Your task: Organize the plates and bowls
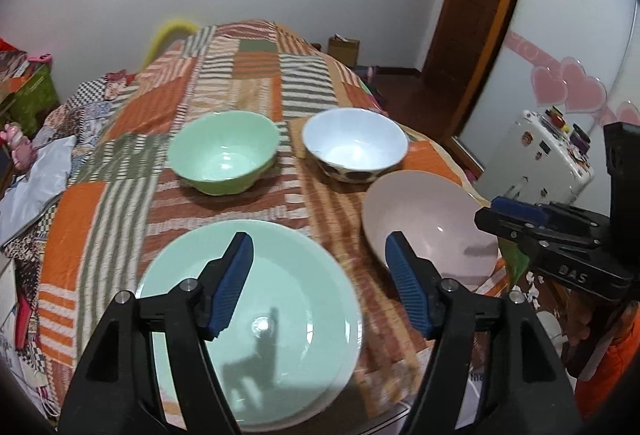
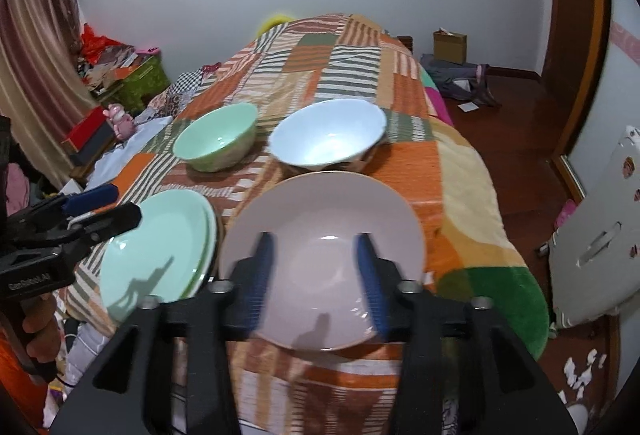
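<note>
A: Item one, largest?

B: Patchwork striped bedspread (image 1: 240, 83), orange, brown and green; it carries all the crockery.

A: Plates?

B: Pale green glossy plate (image 1: 256, 311), near edge, left. In the right wrist view a second rim shows beneath it, so it appears already stacked on another. Pink-beige deep plate (image 2: 324, 247), near edge, right, just beside the green one, not stacked.

A: Bowls?

B: White bowl with dark spots outside (image 1: 354, 145), far right; mint green bowl (image 1: 223, 151), far left. Apart, upright, not nested.

A: Tools?

B: Left gripper (image 1: 320, 255), jaws wide, hovering over the green plate, holding nothing. Right gripper (image 2: 316, 247), jaws wide, over the pink plate, empty.

A: Progress?

B: Early, I judge: one stack begun; the pink plate and both bowls remain.
</note>
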`<state>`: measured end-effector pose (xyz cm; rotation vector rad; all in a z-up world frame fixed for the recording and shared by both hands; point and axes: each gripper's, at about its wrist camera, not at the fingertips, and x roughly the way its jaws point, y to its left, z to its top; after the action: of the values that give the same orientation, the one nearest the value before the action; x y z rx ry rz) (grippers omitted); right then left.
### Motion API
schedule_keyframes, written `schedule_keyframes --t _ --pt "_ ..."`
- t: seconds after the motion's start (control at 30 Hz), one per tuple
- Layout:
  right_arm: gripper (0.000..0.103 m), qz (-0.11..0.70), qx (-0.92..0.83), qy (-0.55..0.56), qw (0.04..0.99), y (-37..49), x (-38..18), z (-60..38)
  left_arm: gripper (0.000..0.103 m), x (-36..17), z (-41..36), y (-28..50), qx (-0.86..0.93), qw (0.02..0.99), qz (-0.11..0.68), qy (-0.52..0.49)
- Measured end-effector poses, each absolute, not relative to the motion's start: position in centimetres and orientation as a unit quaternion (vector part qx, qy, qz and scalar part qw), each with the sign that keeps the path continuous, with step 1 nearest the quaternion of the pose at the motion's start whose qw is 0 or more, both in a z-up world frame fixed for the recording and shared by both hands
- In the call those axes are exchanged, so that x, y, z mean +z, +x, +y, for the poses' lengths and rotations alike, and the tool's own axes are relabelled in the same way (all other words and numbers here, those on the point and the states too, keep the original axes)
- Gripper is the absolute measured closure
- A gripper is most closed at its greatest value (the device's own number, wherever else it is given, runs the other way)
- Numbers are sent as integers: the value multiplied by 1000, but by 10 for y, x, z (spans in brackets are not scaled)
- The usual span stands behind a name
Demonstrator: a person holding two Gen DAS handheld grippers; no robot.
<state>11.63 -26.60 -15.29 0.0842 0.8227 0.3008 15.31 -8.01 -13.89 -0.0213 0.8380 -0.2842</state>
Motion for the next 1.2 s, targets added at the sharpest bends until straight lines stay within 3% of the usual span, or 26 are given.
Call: schedule_keyframes --t 0.13,0.23,0.6,0.73,0.9,1.0,1.2 --pt "45 398 137 39 907 119 -155 -276 35 -152 -98 166 -148 892 427 -8" --pt "38 403 131 46 904 123 -161 -284 35 -162 -108 173 -154 884 442 -7" --pt "39 433 121 90 889 133 -188 -311 35 -198 -141 198 -177 855 487 1" --pt "56 437 124 101 885 133 -192 -314 48 -206 -147 205 -182 850 494 -1" --pt "65 436 121 96 887 135 -195 -312 63 -213 -150 212 -186 841 508 -10" --pt "76 431 111 87 891 136 -193 -312 68 -217 -153 213 -191 836 513 -10" --pt "78 427 124 87 891 139 -189 -314 72 -224 -159 215 -196 831 521 -9"
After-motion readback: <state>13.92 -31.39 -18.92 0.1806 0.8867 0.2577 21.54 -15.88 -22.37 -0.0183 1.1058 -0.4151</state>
